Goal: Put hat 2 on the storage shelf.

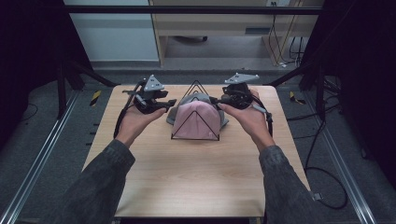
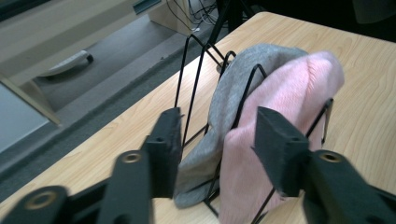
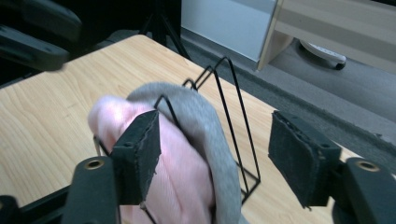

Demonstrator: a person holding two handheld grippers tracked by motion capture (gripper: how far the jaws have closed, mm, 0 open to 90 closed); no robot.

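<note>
A black wire rack of triangular dividers stands at the middle of the wooden table. A pink knit hat sits in its front slot and a grey hat in the slot behind. My left gripper hovers open at the rack's left side, its jaws either side of the hats' edge. My right gripper is open at the rack's right side, close to the grey hat and pink hat. The rear dividers stand empty.
Dark metal frame legs stand beyond the table's far corners. Cables lie on the grey floor at the right. A light wooden cabinet is behind the table.
</note>
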